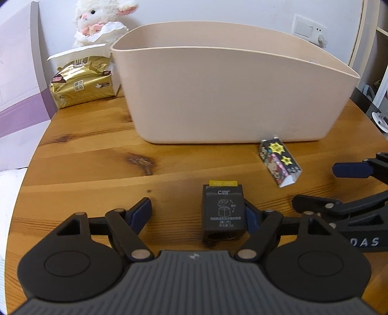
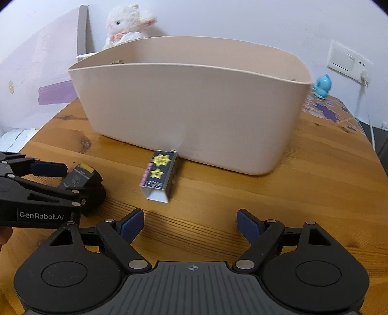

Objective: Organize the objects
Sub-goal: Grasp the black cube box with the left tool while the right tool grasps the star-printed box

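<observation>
The surface (image 1: 84, 155) under me is knotty, honey-coloured wood with a long grain. On it stands a smooth, matte beige plastic bin (image 1: 225, 97), oval and open-topped, its walls tapering toward the base. My left gripper (image 1: 196, 213) hangs low with its blue-padded fingers (image 1: 141, 210) spread wide; a small black box (image 1: 223, 213) with a yellow strip on its far end and white print on its face lies between them, against the right-hand pad and well apart from the left-hand one. My right gripper (image 2: 189, 223) also has its fingers (image 2: 131, 224) spread, holding nothing. Ahead of it, clear of the pads, a small glossy carton (image 2: 161, 178) printed with yellow stars lies on its side, wedge-shaped, its far end touching the bin's wall and its white end facing me. Behind the bin sit a crinkled gold foil pack (image 1: 82, 83) and a fluffy white plush lamb (image 1: 99, 21).
</observation>
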